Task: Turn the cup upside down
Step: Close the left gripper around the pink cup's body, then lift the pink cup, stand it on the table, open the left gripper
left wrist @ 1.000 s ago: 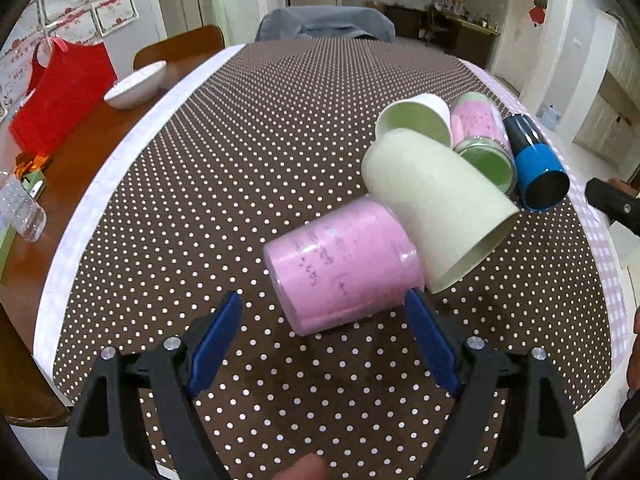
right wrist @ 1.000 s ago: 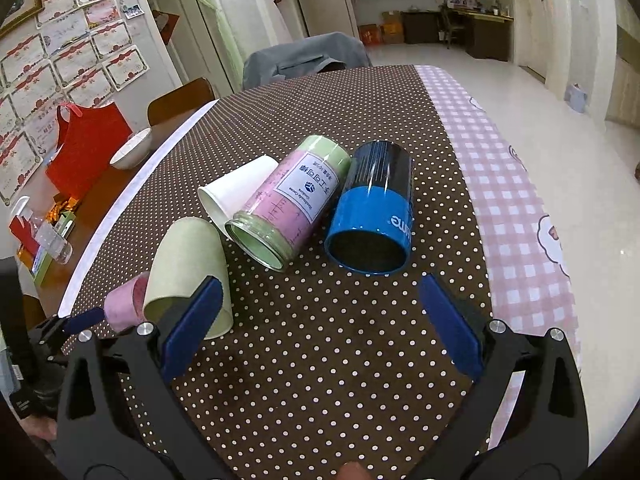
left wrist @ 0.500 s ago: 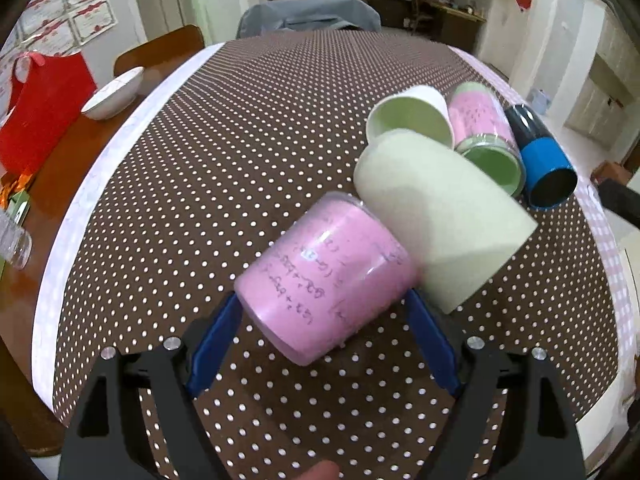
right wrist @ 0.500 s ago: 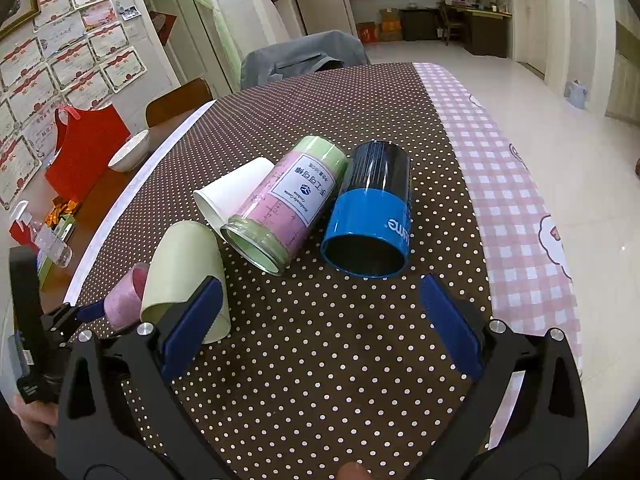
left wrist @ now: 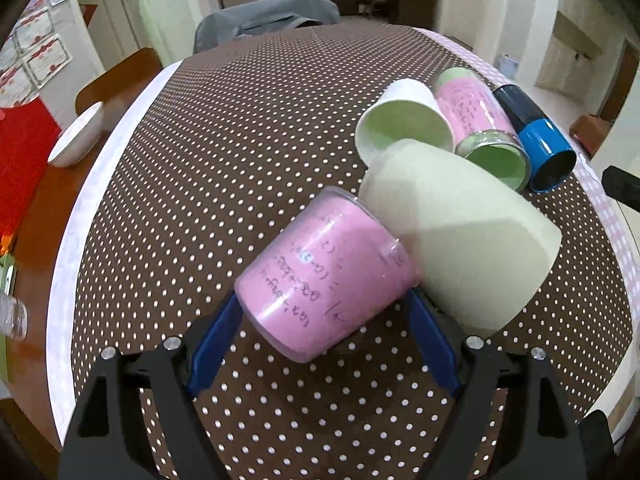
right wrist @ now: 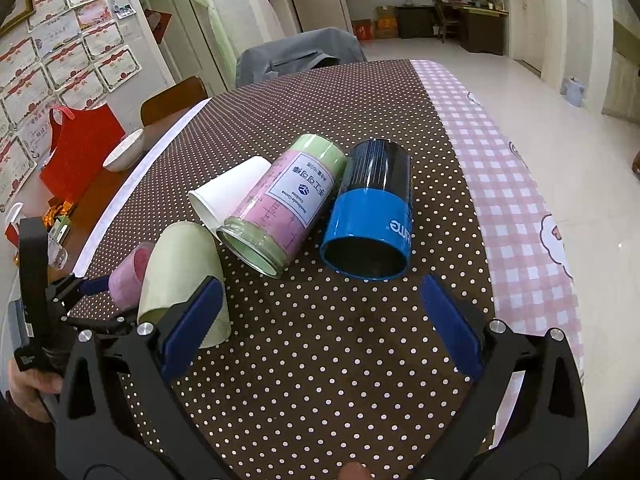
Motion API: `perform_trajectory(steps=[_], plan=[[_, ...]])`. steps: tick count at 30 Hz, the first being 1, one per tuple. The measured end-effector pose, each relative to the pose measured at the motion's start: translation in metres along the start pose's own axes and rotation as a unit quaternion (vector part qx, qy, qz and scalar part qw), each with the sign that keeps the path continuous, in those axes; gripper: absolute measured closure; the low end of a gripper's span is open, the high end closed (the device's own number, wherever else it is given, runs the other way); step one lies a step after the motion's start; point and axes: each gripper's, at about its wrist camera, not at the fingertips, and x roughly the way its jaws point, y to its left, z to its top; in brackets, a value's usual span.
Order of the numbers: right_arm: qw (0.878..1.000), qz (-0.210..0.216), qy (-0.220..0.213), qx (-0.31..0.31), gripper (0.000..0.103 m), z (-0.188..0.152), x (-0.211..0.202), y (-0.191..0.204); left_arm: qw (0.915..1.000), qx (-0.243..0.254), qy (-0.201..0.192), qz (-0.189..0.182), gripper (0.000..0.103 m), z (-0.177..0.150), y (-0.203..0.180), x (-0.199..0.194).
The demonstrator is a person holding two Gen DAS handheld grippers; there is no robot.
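Observation:
A pink cup with handwriting lies tilted between the blue pads of my left gripper, which is shut on it and holds it against a pale green cup lying on its side. In the right wrist view the pink cup shows at the left behind the pale green cup, with the left gripper around it. My right gripper is open and empty, above the dotted cloth in front of the blue cup.
A white paper cup, a pink-and-green jar and a blue-and-black cup lie on their sides on the brown dotted tablecloth. A white bowl and a red bag are at the left.
The left gripper moved forward around the pink cup and closed on it. The cup tilted, its near end rising. The right gripper stayed still.

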Motion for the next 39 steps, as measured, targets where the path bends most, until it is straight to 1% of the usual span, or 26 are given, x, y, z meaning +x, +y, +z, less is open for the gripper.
perform_trajectory(steps=[3,5,6,8,11,12,13,18,21,23,25,27,28,29,33,35,37,39], plan=[[1.000,-0.002,0.002,0.001,0.006,-0.001,0.002,0.000,1.0000,0.007,-0.003,-0.001,0.034,0.001,0.000,0.001],[1.000,-0.003,0.003,0.001,0.006,0.000,0.004,0.000,1.0000,0.006,-0.004,-0.007,0.039,0.002,0.000,0.002],[1.000,-0.003,0.003,0.001,0.006,0.000,0.004,0.000,0.9999,0.004,-0.003,-0.010,0.043,0.000,0.000,0.002],[1.000,-0.003,0.005,0.001,0.006,-0.001,0.005,0.001,1.0000,0.002,-0.002,-0.008,0.043,0.000,-0.001,0.003],[1.000,-0.004,0.006,0.000,0.006,-0.001,0.006,0.001,0.9999,0.006,-0.007,0.007,0.041,-0.001,-0.002,0.000],[1.000,-0.003,0.007,0.001,0.006,-0.001,0.006,0.001,0.9999,0.010,-0.006,0.011,0.035,0.000,0.000,-0.001],[1.000,-0.004,0.007,0.001,0.006,-0.001,0.006,0.001,0.9996,0.017,-0.009,0.020,0.031,0.002,0.001,-0.002],[1.000,-0.006,0.006,0.001,0.006,0.001,0.008,0.001,0.9987,0.041,-0.012,0.027,0.031,0.006,0.008,-0.010],[1.000,-0.009,0.007,0.003,0.006,0.002,0.010,0.002,0.9960,0.084,-0.010,0.029,0.030,0.012,0.011,-0.012],[1.000,-0.011,0.008,0.003,0.006,0.002,0.011,0.003,0.9919,0.122,-0.006,0.037,0.030,0.019,0.008,-0.009],[1.000,-0.013,0.009,0.002,0.006,0.002,0.012,0.005,0.9882,0.149,-0.002,0.036,0.030,0.027,0.006,-0.006],[1.000,-0.015,0.008,0.002,0.006,0.003,0.012,0.007,0.9856,0.167,-0.001,0.029,0.030,0.032,0.004,-0.004],[1.000,-0.017,0.008,0.003,0.006,0.003,0.012,0.007,0.9842,0.176,0.003,0.016,0.030,0.035,0.003,-0.002],[1.000,-0.018,0.008,0.004,0.006,0.003,0.013,0.007,0.9836,0.180,0.010,0.007,0.030,0.038,0.003,0.002],[1.000,-0.022,0.007,0.006,0.006,0.004,0.013,0.006,0.9834,0.178,0.032,-0.010,0.030,0.045,0.002,0.019],[1.000,-0.023,0.007,0.006,0.006,0.004,0.013,0.005,0.9862,0.159,0.041,-0.023,0.030,0.046,0.006,0.025],[1.000,-0.023,0.007,0.006,0.006,0.005,0.013,0.004,0.9883,0.144,0.041,-0.030,0.034,0.045,0.008,0.027],[1.000,-0.021,0.008,0.007,0.006,0.004,0.013,0.003,0.9899,0.133,0.038,-0.031,0.035,0.043,0.008,0.025]])
